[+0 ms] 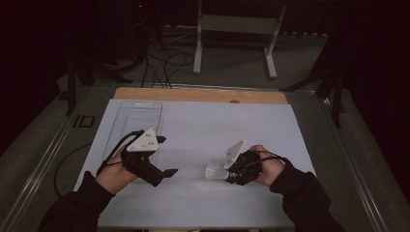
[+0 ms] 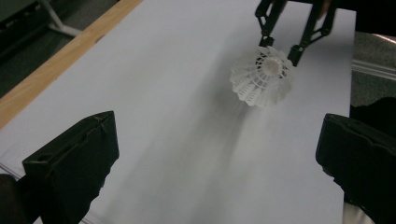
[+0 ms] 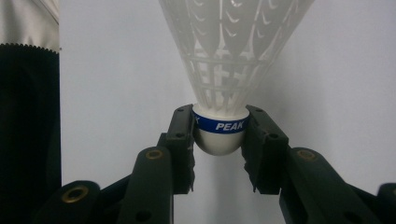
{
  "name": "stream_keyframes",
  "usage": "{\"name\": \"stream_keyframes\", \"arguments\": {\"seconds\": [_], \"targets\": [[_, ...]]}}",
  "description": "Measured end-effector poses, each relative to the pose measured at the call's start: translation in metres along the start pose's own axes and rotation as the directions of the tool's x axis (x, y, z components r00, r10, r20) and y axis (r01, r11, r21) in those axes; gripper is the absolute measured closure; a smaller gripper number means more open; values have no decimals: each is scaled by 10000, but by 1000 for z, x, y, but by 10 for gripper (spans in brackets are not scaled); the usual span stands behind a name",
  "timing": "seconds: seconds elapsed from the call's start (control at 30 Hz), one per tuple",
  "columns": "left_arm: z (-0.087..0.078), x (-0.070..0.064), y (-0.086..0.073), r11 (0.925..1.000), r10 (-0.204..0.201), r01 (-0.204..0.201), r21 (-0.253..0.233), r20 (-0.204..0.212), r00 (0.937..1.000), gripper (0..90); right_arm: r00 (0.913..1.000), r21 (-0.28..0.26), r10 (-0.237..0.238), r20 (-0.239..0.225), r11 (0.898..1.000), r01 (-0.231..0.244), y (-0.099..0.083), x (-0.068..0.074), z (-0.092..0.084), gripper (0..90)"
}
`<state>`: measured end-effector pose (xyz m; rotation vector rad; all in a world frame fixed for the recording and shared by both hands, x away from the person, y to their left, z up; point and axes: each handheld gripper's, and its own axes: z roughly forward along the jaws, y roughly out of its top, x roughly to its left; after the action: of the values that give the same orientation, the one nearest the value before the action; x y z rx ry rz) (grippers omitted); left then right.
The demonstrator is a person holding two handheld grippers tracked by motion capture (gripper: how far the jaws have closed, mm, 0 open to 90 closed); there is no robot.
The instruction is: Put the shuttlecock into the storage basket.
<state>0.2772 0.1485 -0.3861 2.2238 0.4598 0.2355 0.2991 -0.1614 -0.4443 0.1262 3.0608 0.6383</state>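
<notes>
A white plastic shuttlecock point(image 1: 214, 170) with a blue band reading PEAK round its cork point(image 3: 219, 133) is held just above the white table sheet point(image 1: 217, 125). My right gripper point(image 3: 218, 140) is shut on the cork, skirt pointing away from it toward the left gripper. In the left gripper view the shuttlecock point(image 2: 262, 77) faces the camera, skirt first, with the right gripper's fingers point(image 2: 296, 53) behind it. My left gripper point(image 1: 163, 157) stands open a short way left of the shuttlecock, nothing between its jaws.
A clear plastic tray point(image 1: 135, 118) lies at the sheet's back left, just behind the left hand. The wooden table edge point(image 1: 203, 94) runs along the back. Cables and a white stand's legs point(image 1: 232, 43) are on the floor beyond.
</notes>
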Motion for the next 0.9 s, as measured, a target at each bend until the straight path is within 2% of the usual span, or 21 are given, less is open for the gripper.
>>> {"name": "stream_keyframes", "arguments": {"seconds": [0.13,0.33,0.47,0.53,0.63,0.73,0.9], "targets": [[7,1,5,9995,67,-64,300,-79,9999,3,10000,-3,-5,-33,10000,5,1,0,0,659],[18,2,13,9992,10,-7,397,-73,10000,3,9999,-58,-25,-143,10000,24,3,1,1,659],[25,2,17,9978,11,-9,665,-30,10000,3,9998,-70,-99,-162,9999,98,4,1,1,659],[32,2,20,9949,24,-24,1012,5,10000,3,9998,-90,-166,-137,9998,165,5,2,1,659],[38,2,24,9921,-114,89,1249,196,9997,3,9997,-125,-212,-157,9997,210,7,2,1,659],[43,1,28,9922,-220,200,1233,154,9996,3,9994,-174,-266,-206,9995,263,8,3,1,659],[51,0,32,9926,-264,202,1194,505,9984,2,9993,-194,-313,-184,9993,310,9,4,1,659]]}}
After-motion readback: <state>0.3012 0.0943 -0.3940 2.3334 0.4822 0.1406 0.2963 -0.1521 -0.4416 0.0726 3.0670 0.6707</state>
